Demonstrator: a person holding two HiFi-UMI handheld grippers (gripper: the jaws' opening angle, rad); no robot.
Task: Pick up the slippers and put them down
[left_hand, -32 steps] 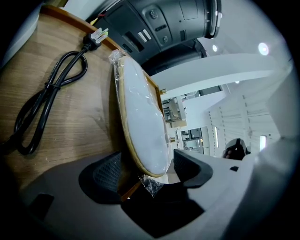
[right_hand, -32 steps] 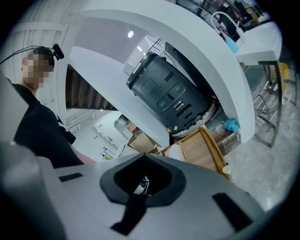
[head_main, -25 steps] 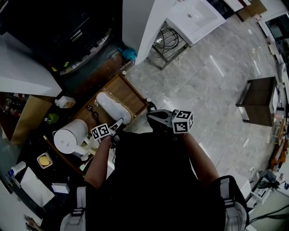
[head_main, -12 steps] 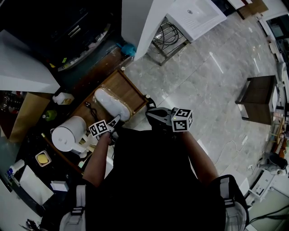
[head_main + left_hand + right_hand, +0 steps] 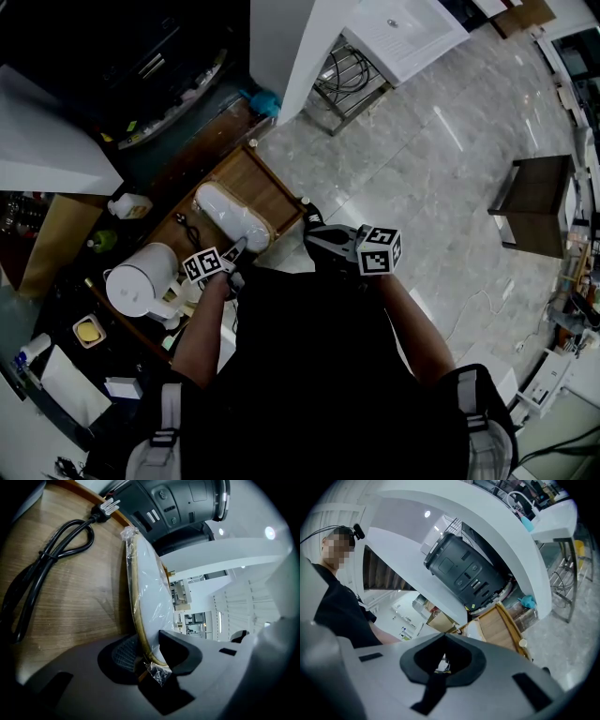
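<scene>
The slippers (image 5: 230, 217), a white pair sealed in clear plastic, lie on a small wooden tabletop (image 5: 275, 187) at the left of the scene, just beyond the person's left arm. The left tongs (image 5: 236, 251) reach the near end of the pack. In the left gripper view these tongs (image 5: 150, 645) have just been closing, and they now pinch the tan-edged rim of the slippers (image 5: 147, 588), one pad on each side, with a crumple of plastic wrap sticking out below the grip. To the left of the pack a looped black cable (image 5: 51, 555) rests on the wood grain of the tabletop (image 5: 75, 606). At the far side stands a dark grey appliance (image 5: 178, 503).

The right tongs (image 5: 319, 242) are held over the grey marble floor (image 5: 422, 169), to the right of the tabletop and apart from it. In the right gripper view the right tongs (image 5: 443, 657) are pressed together and hold nothing.

A white kettle (image 5: 131, 289) stands nearer and to the left of the tabletop.
</scene>
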